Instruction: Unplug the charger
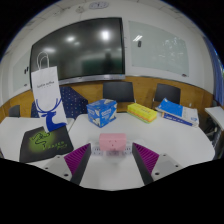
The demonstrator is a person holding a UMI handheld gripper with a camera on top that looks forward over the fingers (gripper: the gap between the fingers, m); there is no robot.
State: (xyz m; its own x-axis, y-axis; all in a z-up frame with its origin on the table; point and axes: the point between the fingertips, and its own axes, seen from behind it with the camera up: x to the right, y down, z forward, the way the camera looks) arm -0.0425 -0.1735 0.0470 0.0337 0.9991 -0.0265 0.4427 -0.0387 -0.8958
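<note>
A small pink boxy charger (112, 144) stands on the white table (112, 175), seated on what looks like a white power strip (96, 146) that runs to either side of it. My gripper (112, 160) is open. Its two fingers (78, 159) with magenta pads are spread wide, and the charger stands just ahead of the tips, centred in the gap, with clear room on both sides. Nothing is held.
Beyond the charger stand a blue box (101, 112), a yellow packet (141, 112) and a blue-and-white box (177, 112). A white paper bag (45, 95) and a black mat with green print (45, 142) are to the left. Chairs and a dark wall screen (80, 50) lie behind.
</note>
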